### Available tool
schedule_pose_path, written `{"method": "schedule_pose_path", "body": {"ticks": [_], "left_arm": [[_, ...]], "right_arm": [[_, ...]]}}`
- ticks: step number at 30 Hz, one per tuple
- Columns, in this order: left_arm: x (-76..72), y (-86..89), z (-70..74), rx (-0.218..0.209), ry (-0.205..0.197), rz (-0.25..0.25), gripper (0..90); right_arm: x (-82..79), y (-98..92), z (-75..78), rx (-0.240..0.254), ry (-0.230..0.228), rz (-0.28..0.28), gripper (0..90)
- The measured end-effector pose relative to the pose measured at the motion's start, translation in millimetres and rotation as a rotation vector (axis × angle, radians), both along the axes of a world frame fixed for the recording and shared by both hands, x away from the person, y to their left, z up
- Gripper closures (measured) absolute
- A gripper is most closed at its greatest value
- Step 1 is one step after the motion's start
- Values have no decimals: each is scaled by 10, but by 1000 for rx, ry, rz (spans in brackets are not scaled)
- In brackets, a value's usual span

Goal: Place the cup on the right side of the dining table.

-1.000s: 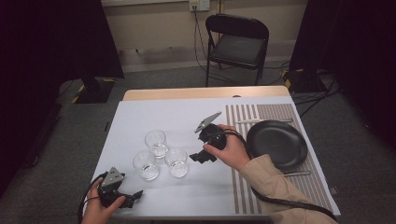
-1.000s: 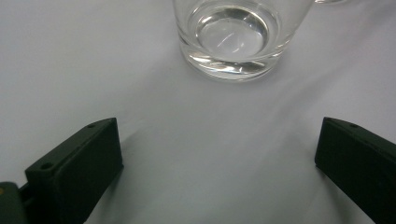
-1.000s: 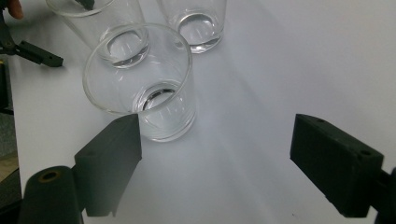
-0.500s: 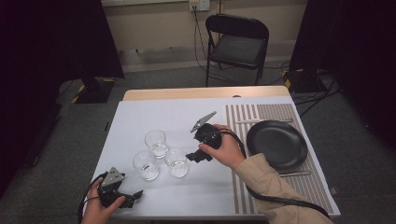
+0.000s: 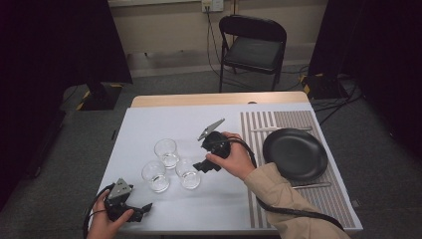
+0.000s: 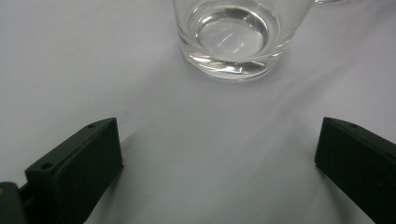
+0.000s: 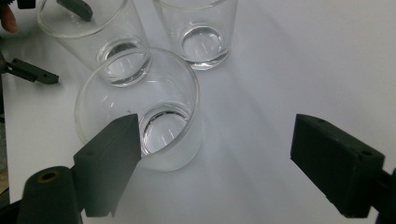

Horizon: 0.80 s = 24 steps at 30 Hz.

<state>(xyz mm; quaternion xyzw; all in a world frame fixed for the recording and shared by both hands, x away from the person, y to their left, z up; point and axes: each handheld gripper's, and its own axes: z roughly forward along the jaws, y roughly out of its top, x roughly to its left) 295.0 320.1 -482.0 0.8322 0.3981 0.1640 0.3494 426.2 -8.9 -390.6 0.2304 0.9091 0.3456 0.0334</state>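
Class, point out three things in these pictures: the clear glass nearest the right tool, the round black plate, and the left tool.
Clear glass nearest the right tool (image 7: 161,128): right gripper view, on its base.
Round black plate (image 5: 294,153): high view, on its centre.
Left tool (image 5: 142,211): high view, between its fingertips.

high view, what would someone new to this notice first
Three clear glasses stand clustered on the white table, and the right tool sits open beside the nearest glass, one jaw in front of it in the right gripper view. A black plate lies on the striped mat at the right. The left tool rests open near the front edge, facing another glass.
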Motion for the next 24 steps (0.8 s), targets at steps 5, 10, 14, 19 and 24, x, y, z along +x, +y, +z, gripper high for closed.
{"method": "schedule_pose_path", "body": {"ticks": [5, 10, 14, 19, 24], "left_arm": [[0, -1, 0, 0, 0, 1, 0], [0, 1, 1, 2, 1, -2, 0], [0, -1, 0, 0, 0, 0, 0], [0, 0, 1, 2, 0, 0, 0], [1, 0, 1, 3, -1, -2, 0]], "right_arm": [[4, 34, -26, -12, -4, -5, 162], [8, 93, -65, -26, -12, -1, 166], [13, 129, -89, -39, -19, -3, 166], [21, 166, -112, -53, -30, 2, 177], [26, 184, -125, -56, -32, 6, 209]]}}
